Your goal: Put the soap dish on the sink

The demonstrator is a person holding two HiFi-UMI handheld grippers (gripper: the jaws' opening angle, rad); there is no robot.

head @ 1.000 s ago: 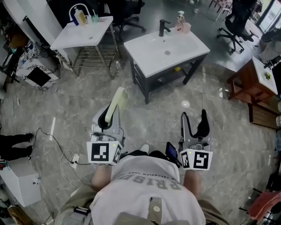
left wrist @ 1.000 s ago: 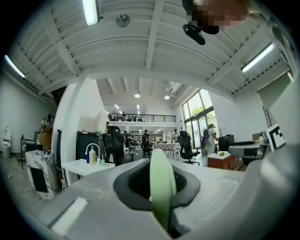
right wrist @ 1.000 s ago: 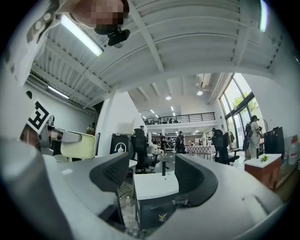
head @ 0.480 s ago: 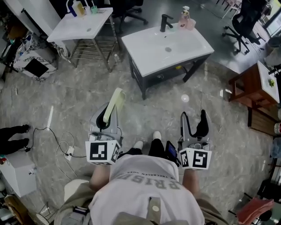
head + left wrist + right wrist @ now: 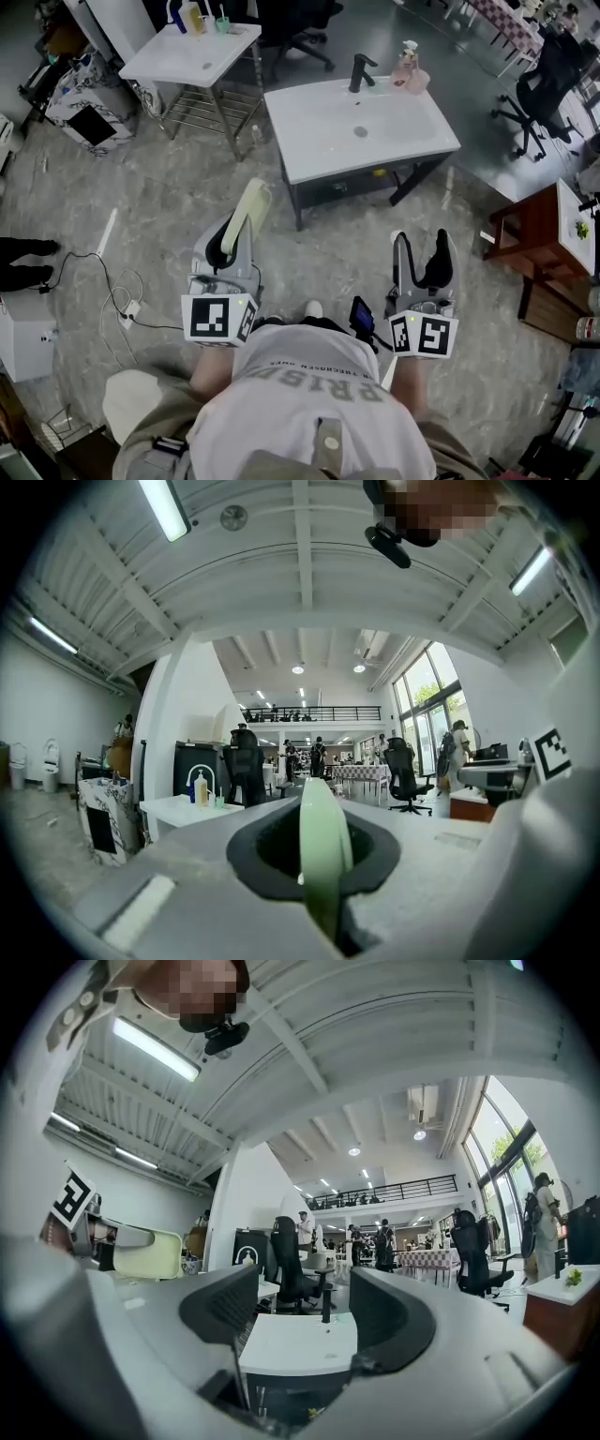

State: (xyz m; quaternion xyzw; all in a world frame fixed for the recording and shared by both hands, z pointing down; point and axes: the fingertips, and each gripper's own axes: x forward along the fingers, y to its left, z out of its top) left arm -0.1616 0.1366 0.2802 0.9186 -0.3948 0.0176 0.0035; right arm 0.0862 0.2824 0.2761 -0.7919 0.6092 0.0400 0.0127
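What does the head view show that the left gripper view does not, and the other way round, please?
Only the head view shows the white sink with its black faucet, the pink bottle beside it, and the cables on the floor. Only the left gripper view shows the ceiling lights, the balcony railing and people in the distance. Both show the pale green soap dish clamped in the left gripper jaws, and the white side table with bottles.

Glossy white sink [image 5: 319, 141], smooth soap dish [image 5: 248, 211], polished stone floor [image 5: 159, 216].
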